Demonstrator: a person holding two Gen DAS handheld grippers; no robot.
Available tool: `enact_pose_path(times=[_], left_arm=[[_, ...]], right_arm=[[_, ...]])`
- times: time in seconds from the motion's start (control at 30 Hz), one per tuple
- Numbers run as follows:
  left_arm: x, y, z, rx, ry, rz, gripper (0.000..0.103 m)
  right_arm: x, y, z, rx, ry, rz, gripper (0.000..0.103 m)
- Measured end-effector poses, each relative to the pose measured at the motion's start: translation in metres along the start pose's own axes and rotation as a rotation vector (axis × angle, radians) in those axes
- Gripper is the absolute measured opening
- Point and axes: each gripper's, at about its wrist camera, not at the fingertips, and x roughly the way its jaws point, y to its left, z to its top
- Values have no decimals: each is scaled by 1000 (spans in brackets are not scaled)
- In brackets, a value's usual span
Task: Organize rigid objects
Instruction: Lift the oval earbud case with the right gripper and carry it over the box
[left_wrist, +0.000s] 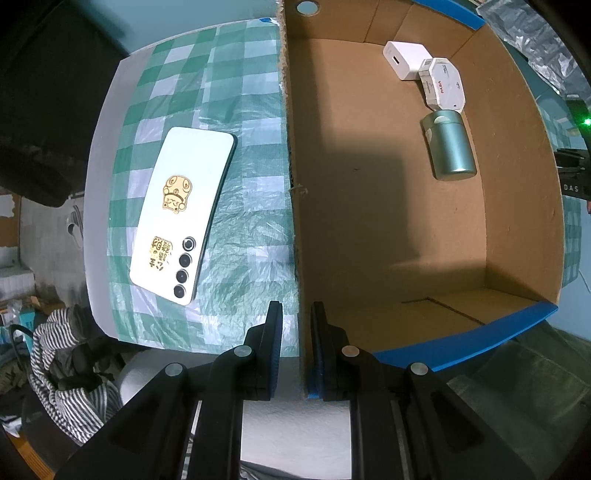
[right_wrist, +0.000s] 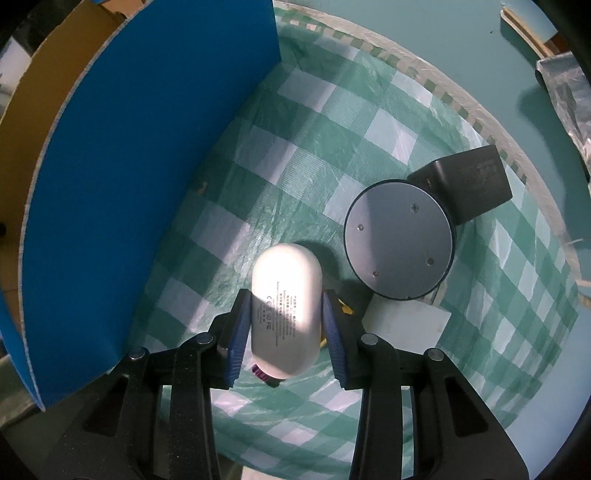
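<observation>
In the left wrist view, my left gripper is shut on the near wall of a cardboard box. Inside the box lie a green cylindrical tin, a white charger cube and a white hexagonal box. A white phone with gold stickers lies face down on the checked cloth left of the box. In the right wrist view, my right gripper is shut on a white oval case, held above the cloth beside the box's blue outer wall.
In the right wrist view, a grey round disc leans on a black adapter block, with a white square piece below it. The green checked cloth covers the table. Striped fabric lies off the table's left edge.
</observation>
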Motion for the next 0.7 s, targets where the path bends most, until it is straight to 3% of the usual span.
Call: enact_pose_path(times=[0.7], left_arm=[[-2,-13,-3,43,-7,-6,15]], right_arm=[[-83,21,10,22,-108,36,38]])
